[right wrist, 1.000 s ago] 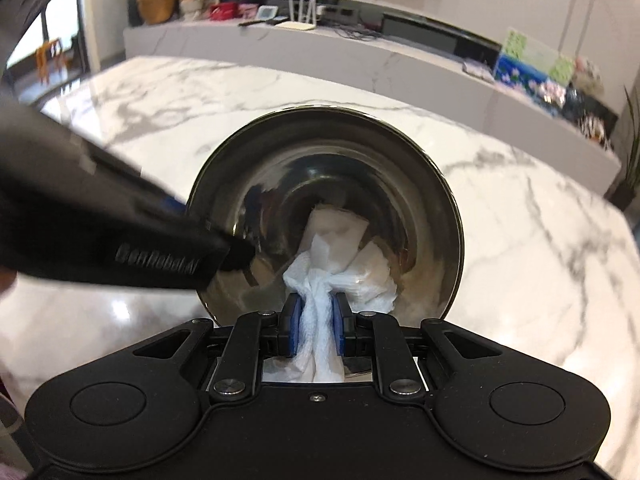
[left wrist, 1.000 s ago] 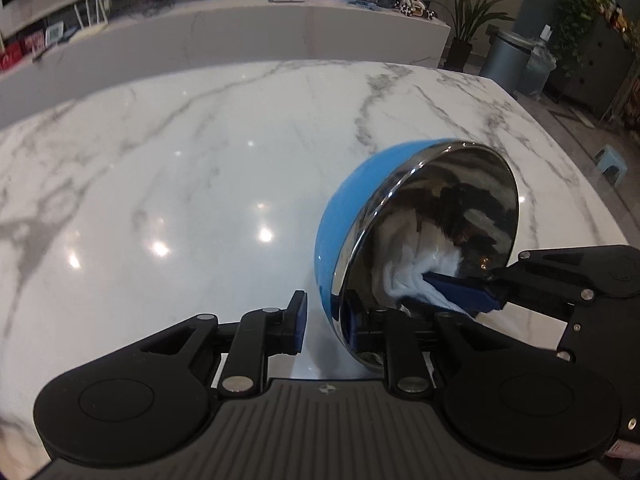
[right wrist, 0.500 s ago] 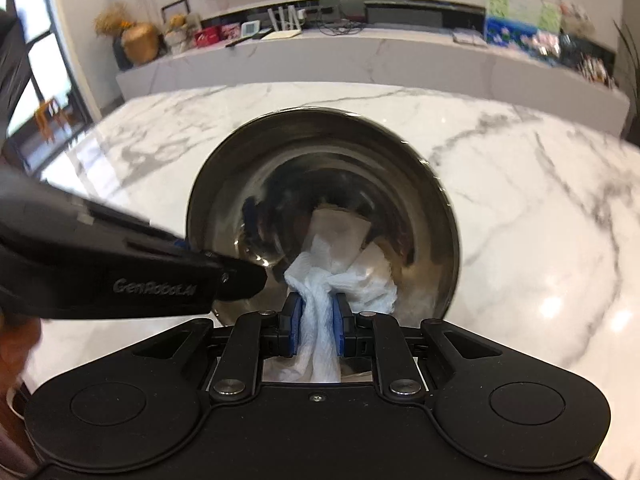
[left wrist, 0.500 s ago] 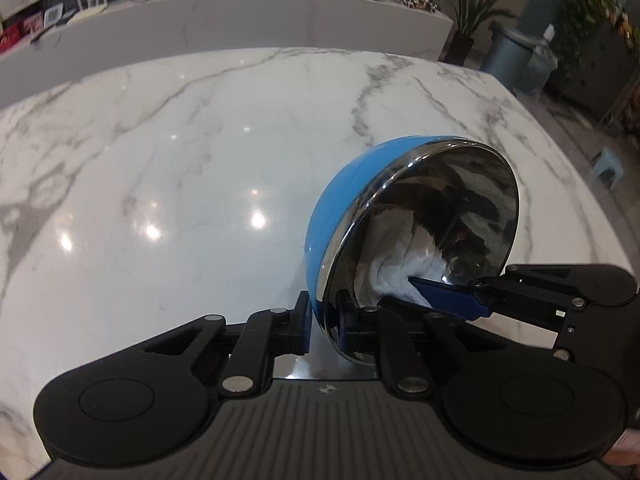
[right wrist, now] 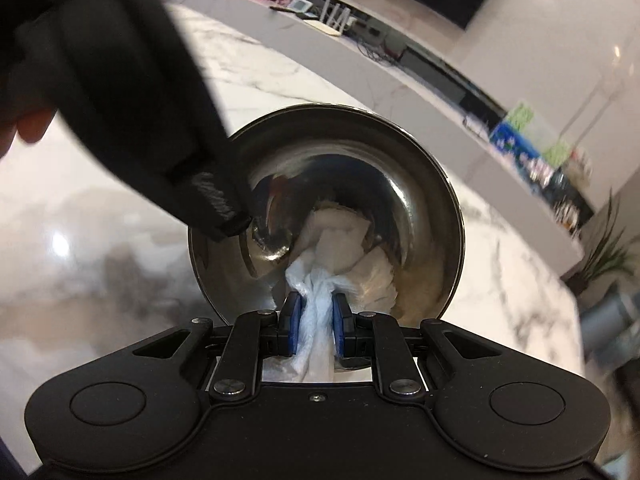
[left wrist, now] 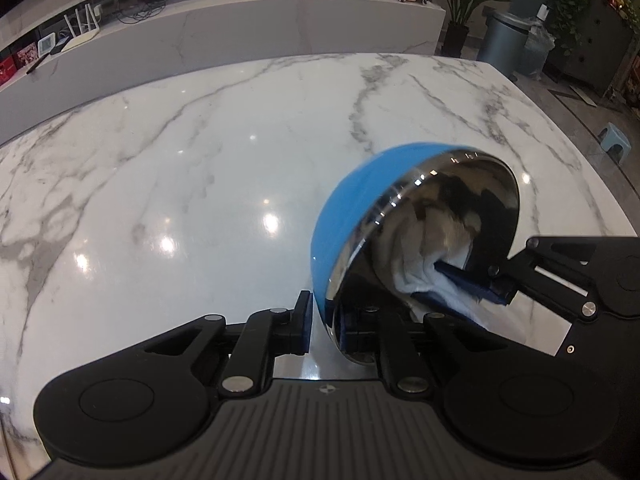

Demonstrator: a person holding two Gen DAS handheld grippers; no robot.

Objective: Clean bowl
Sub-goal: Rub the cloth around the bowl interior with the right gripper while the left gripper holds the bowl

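A bowl [left wrist: 352, 220], blue outside and shiny steel inside, is tilted on its side above the white marble table [left wrist: 200, 180], its opening facing right. My left gripper [left wrist: 326, 320] is shut on the bowl's lower rim, one finger outside and one inside. My right gripper [right wrist: 316, 322] is shut on a crumpled white paper towel [right wrist: 320, 300] and presses it against the bowl's inner wall [right wrist: 420, 216]. In the left wrist view the right gripper [left wrist: 472, 280] reaches in from the right with the towel [left wrist: 420, 276]. The left gripper's body [right wrist: 132, 92] crosses the upper left of the right wrist view.
A long marble counter [left wrist: 240, 36] with small items stands behind the table. A grey bin [left wrist: 504, 40] and potted plants [left wrist: 460, 0] are at the far right. A small blue stool [left wrist: 614, 138] is on the floor past the table's right edge.
The bowl has been turned and shifted slightly in the left grip. The right gripper has moved with the towel over the inner wall, toward the lower right part of the bowl.
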